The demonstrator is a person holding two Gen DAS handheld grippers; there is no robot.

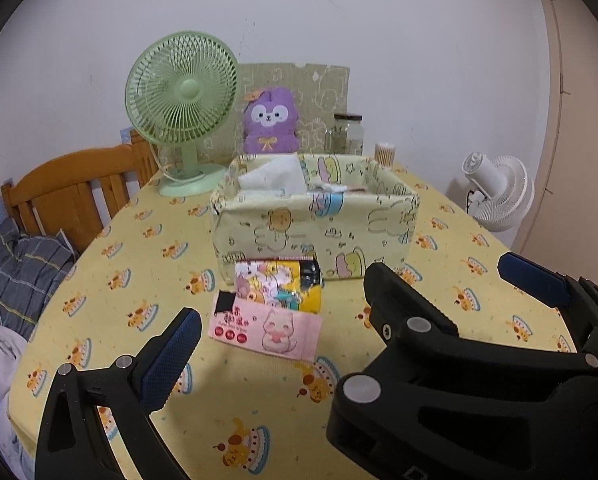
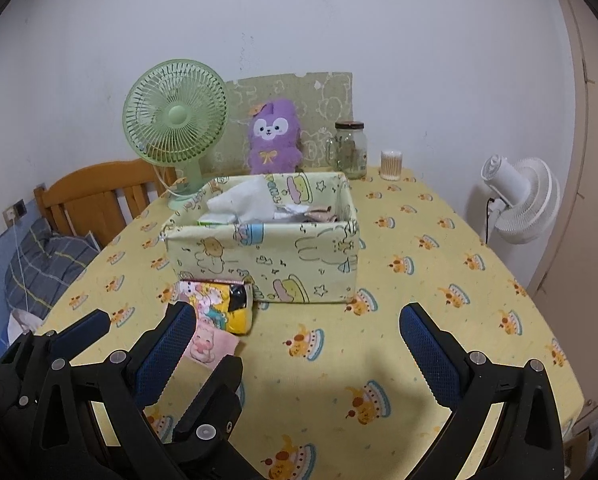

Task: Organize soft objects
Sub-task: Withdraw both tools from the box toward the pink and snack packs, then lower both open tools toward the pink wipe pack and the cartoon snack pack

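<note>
1. Yellow printed tablecloth [image 2: 379,344] covers the table; both grippers hover above its near edge.
2. Left gripper [image 1: 279,320]: fingers spread apart, empty.
3. Right gripper [image 2: 299,344]: fingers spread apart, empty.
4. Pink tissue pack [image 1: 265,330] and yellow cartoon pack [image 1: 279,284] lie touching, just in front of the fabric box [image 2: 267,256].
5. White cloth [image 2: 243,200] lies inside the box.
6. Behind the box: green fan [image 2: 175,128], purple plush [image 2: 275,140], glass jar [image 2: 351,150], cotton swab tub [image 2: 391,164].

The pink pack [image 1: 265,330] near my table's [image 1: 439,240] front edge carries printed characters, too blurred for me to read.
</note>
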